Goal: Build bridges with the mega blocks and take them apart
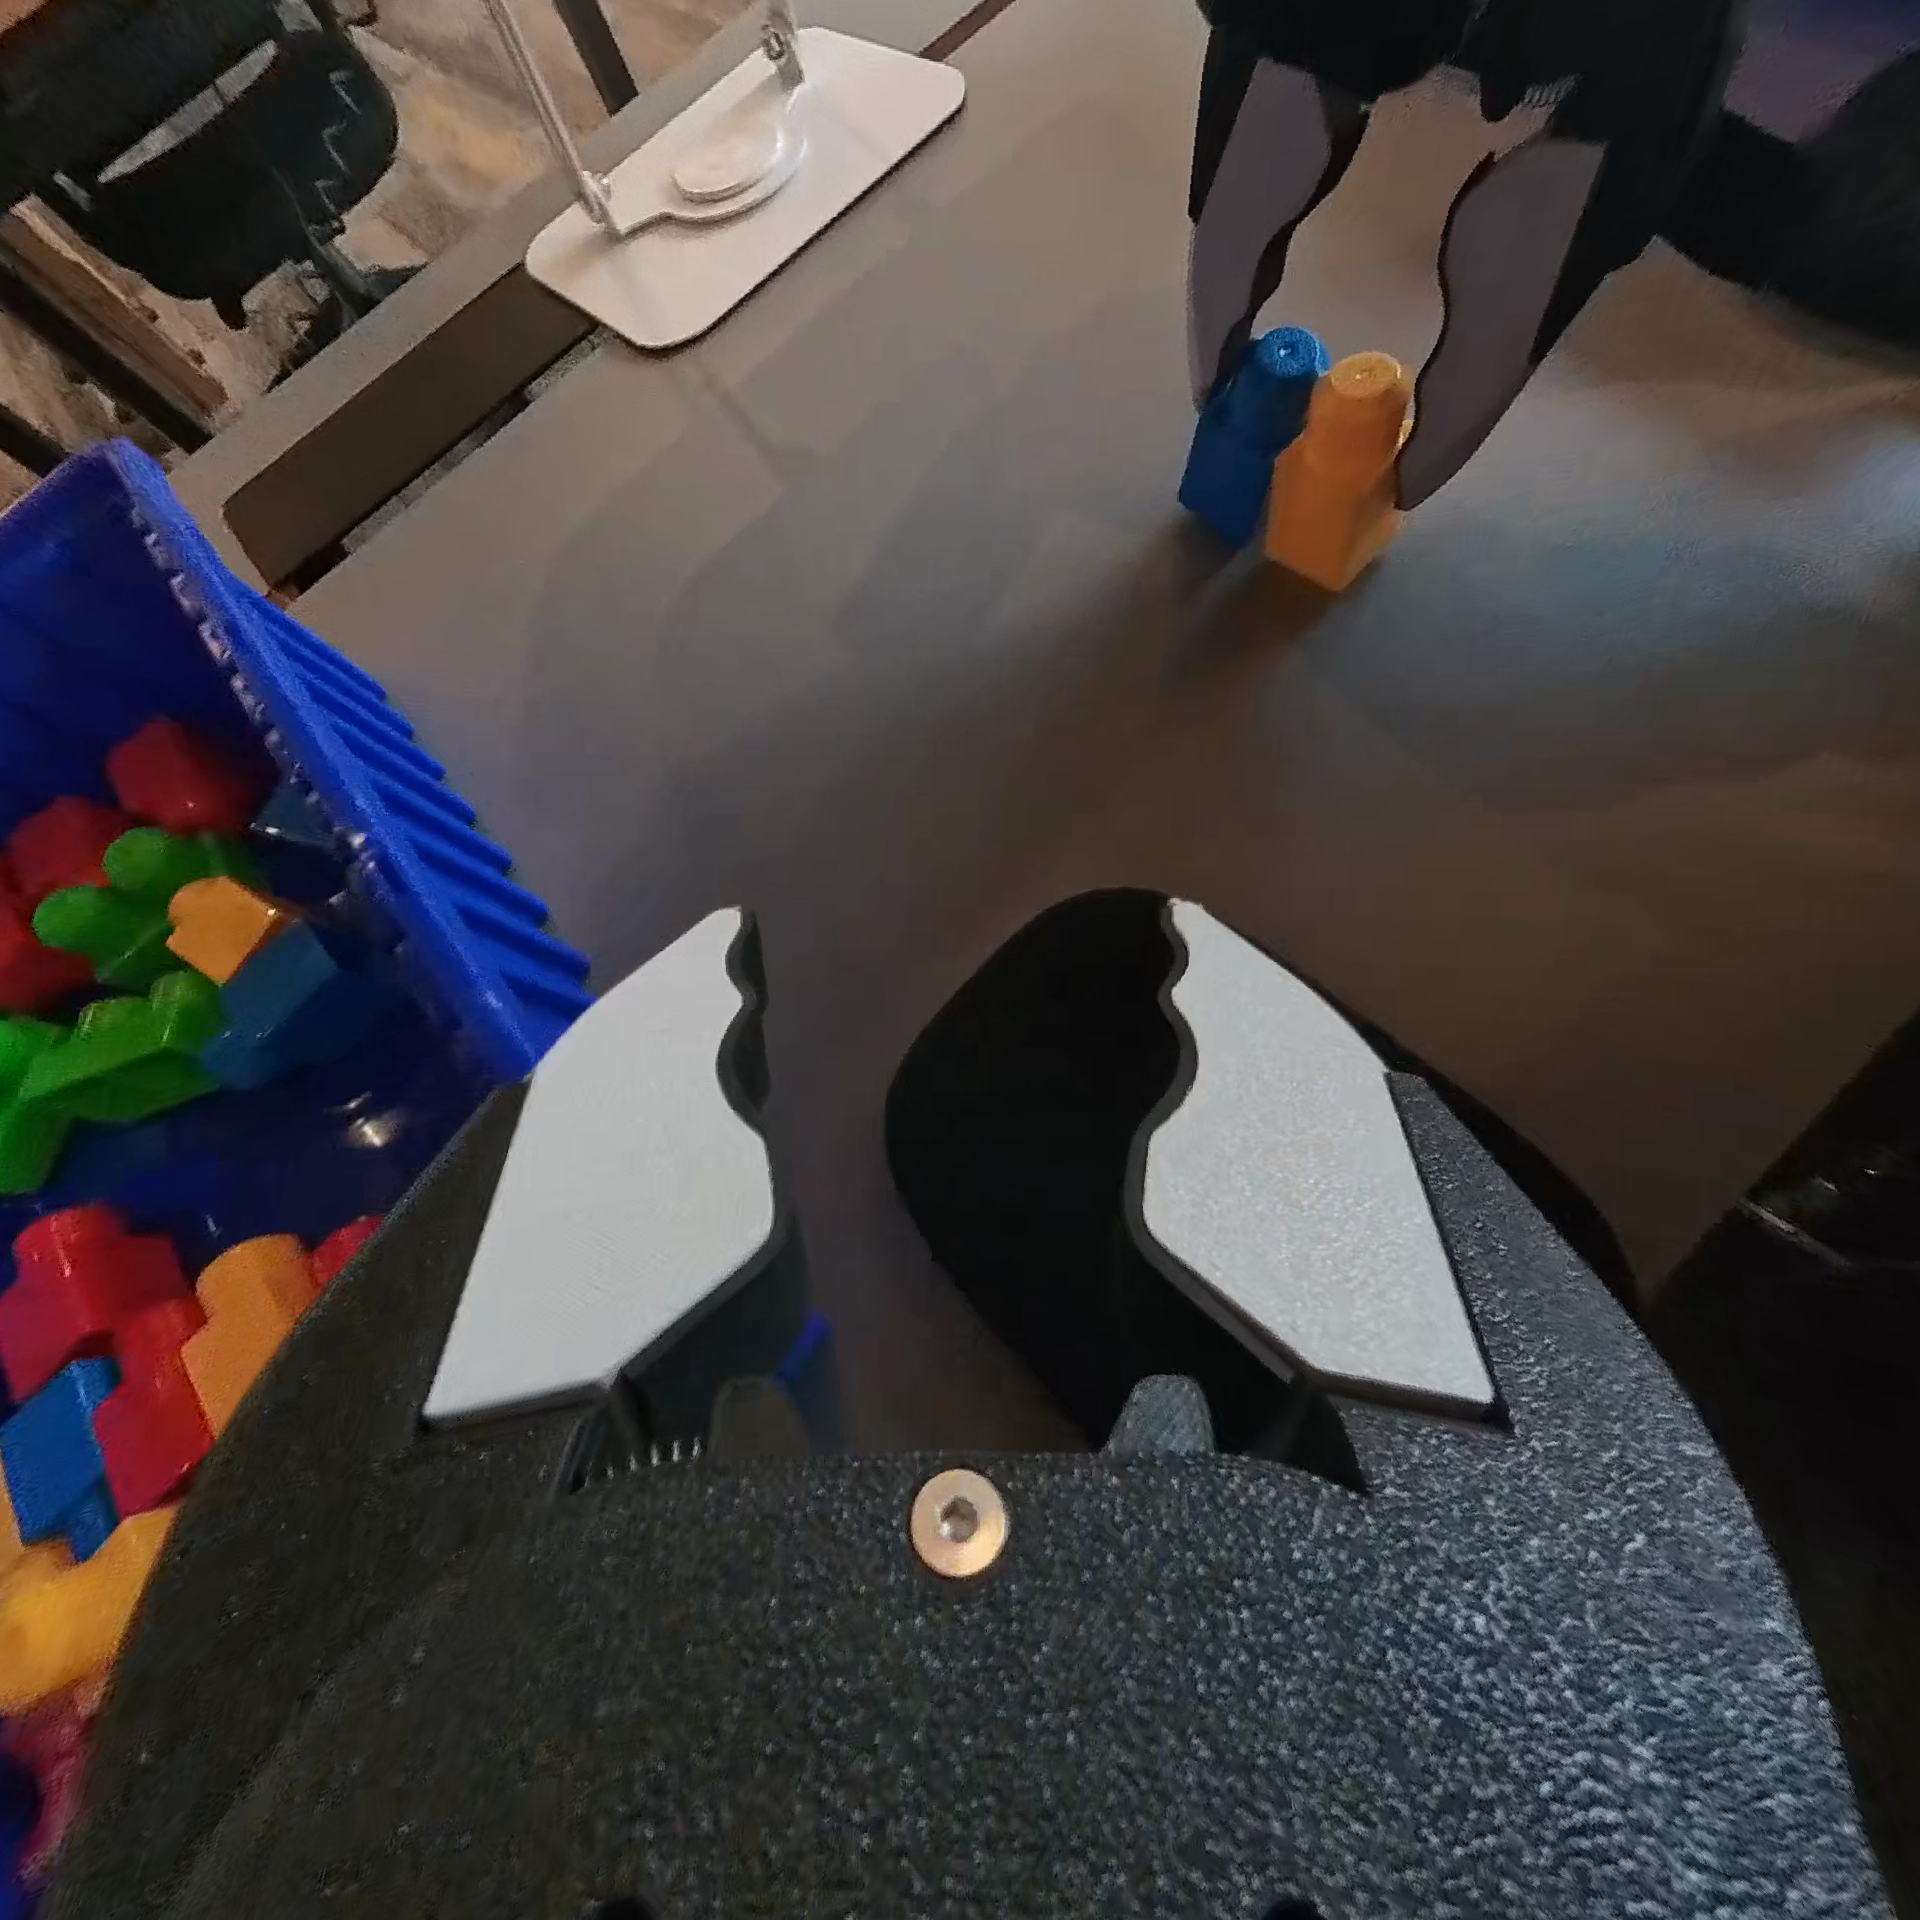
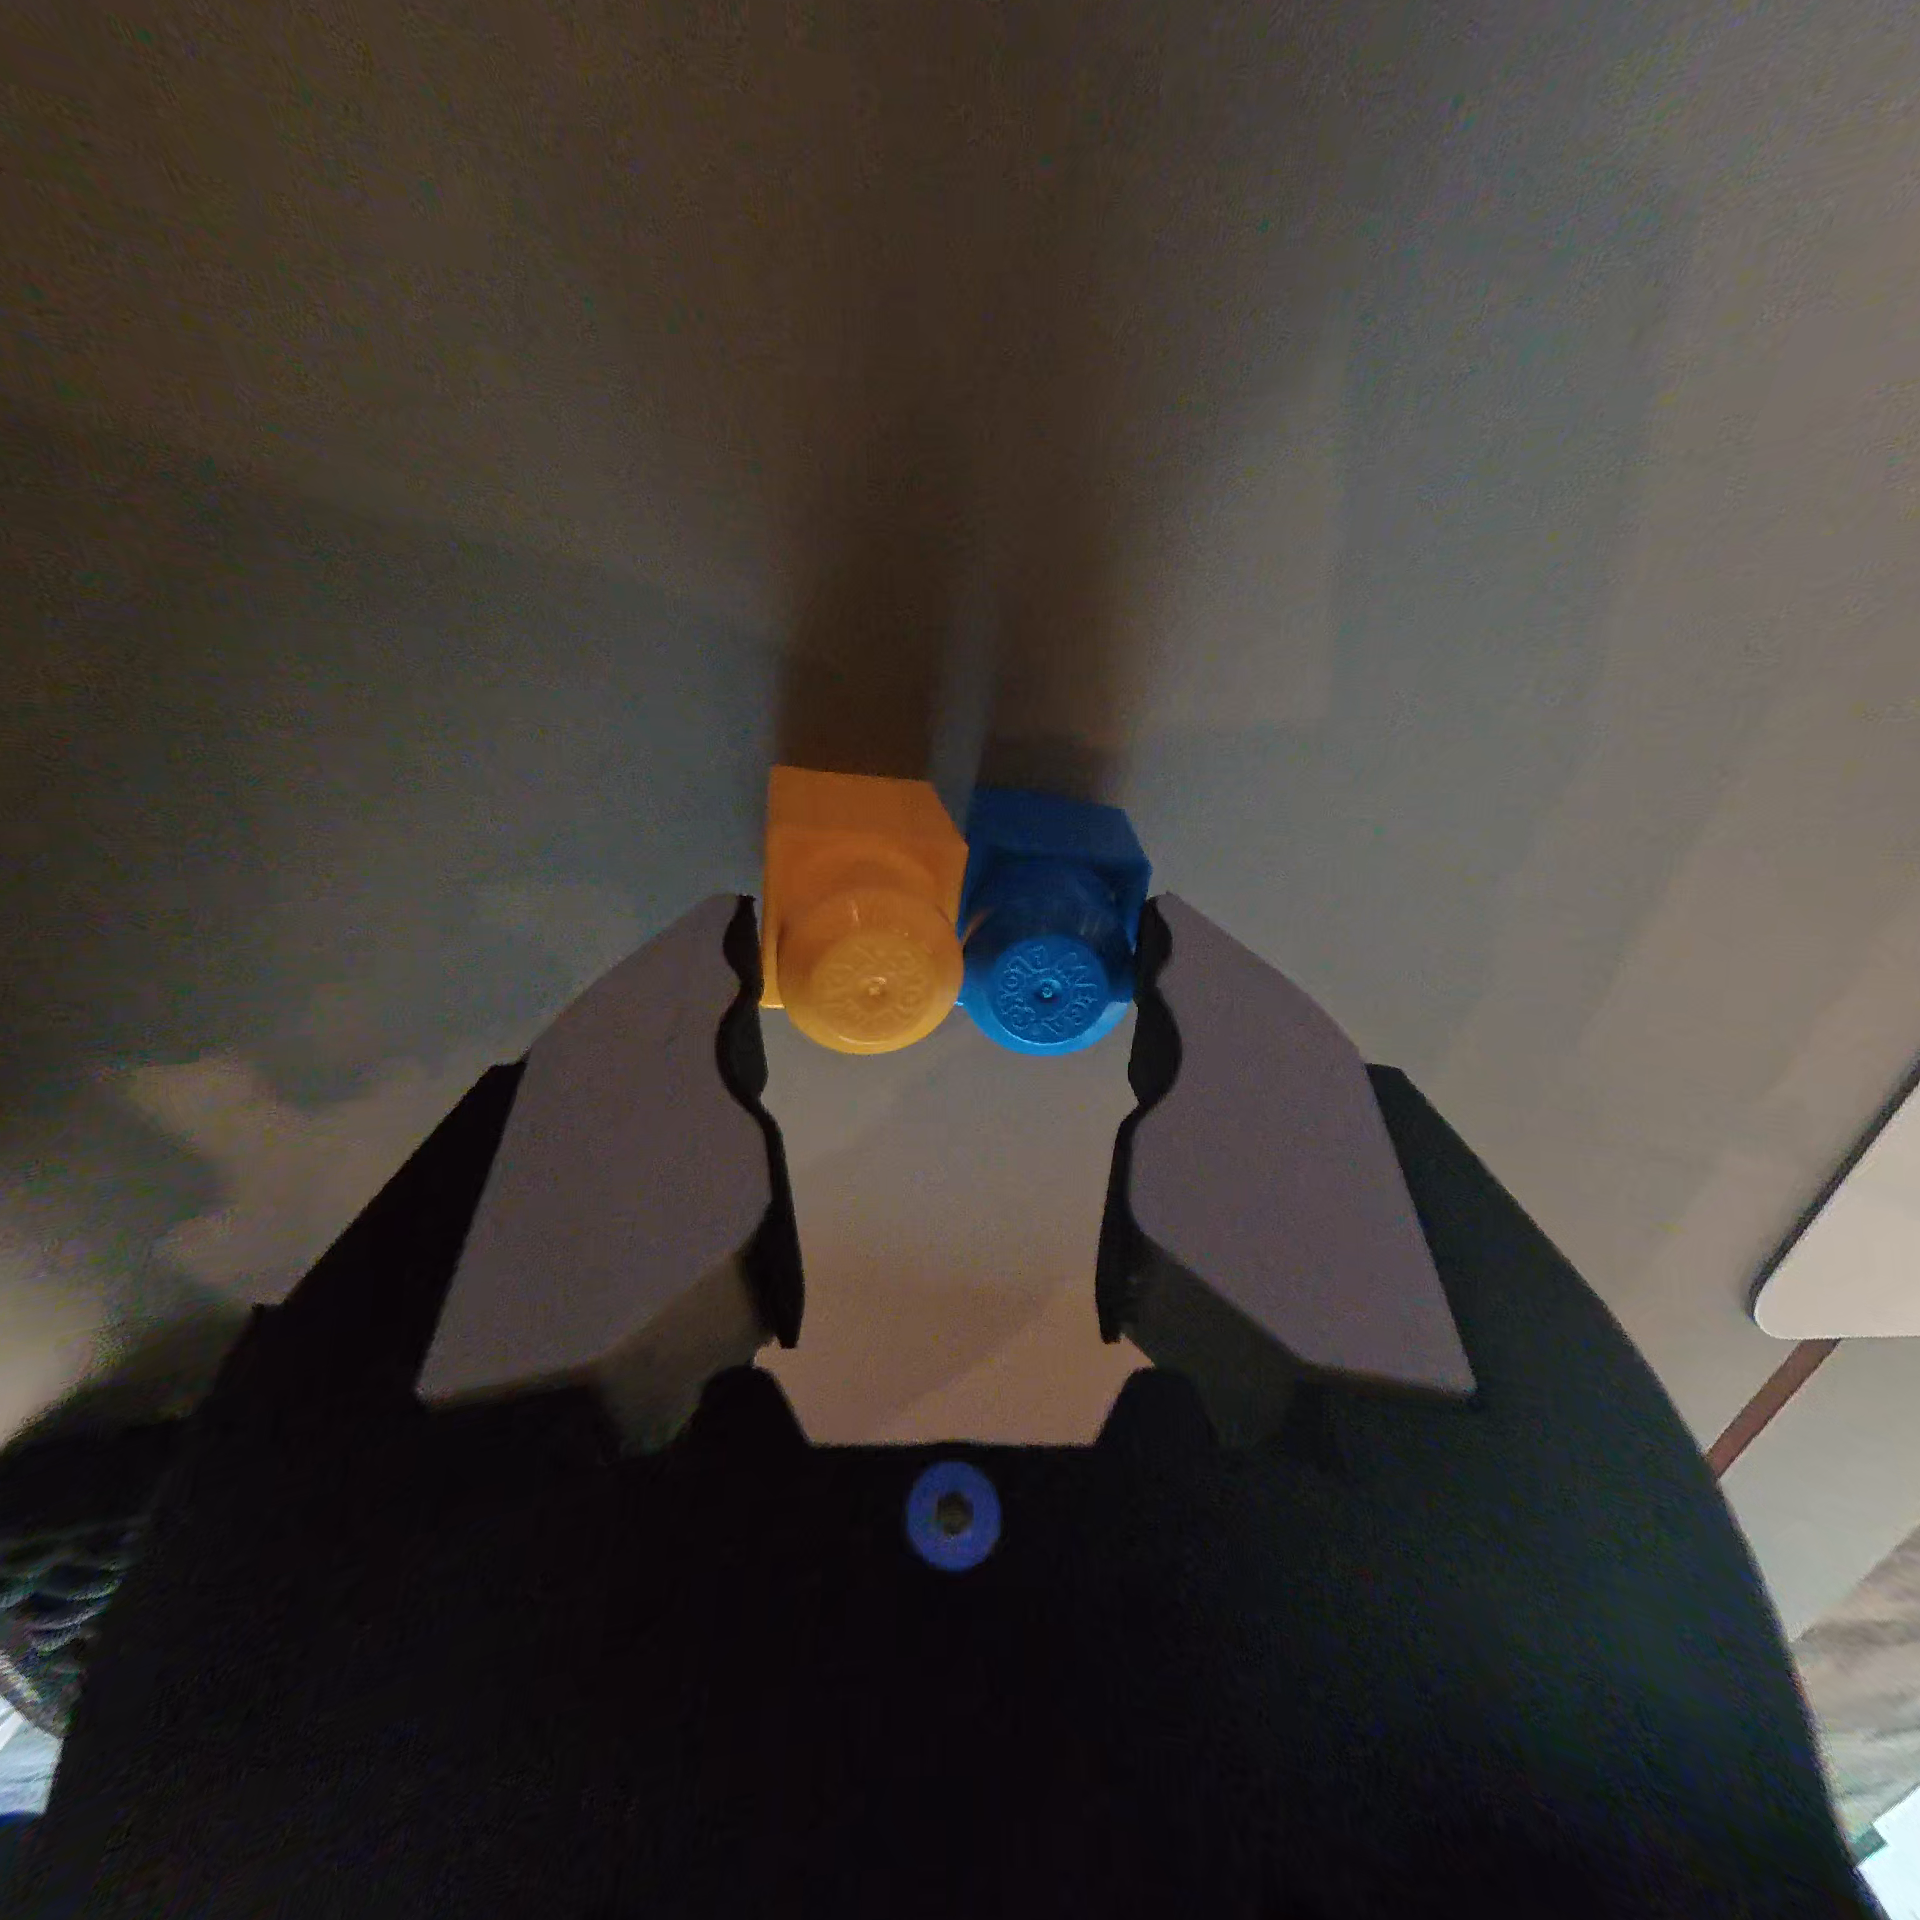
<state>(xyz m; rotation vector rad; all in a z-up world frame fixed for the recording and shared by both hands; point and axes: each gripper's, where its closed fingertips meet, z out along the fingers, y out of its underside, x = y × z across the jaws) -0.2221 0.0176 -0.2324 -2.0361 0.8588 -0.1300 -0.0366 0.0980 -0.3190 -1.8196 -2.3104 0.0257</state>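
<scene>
An orange mega block (image 2: 857,883) and a blue mega block (image 2: 1049,894) stand upright side by side, touching, on the dark table (image 2: 935,416). My right gripper (image 2: 948,904) is open and points down over them, one fingertip just outside each block; I cannot tell if they touch. The left wrist view shows the same pair, blue (image 1: 1247,426) and orange (image 1: 1335,468), with the right gripper (image 1: 1309,447) straddling them. My left gripper (image 1: 956,914) is open and empty, above the table beside the blue bin (image 1: 343,790).
The blue ribbed bin at the left holds several loose red, green, orange and blue blocks (image 1: 135,935). A white flat stand base (image 1: 748,177) with a clear upright sits at the far table edge; it also shows in the right wrist view (image 2: 1849,1247). Chairs stand beyond the table. The left gripper's tips are roughly 20 centimeters from the right gripper's.
</scene>
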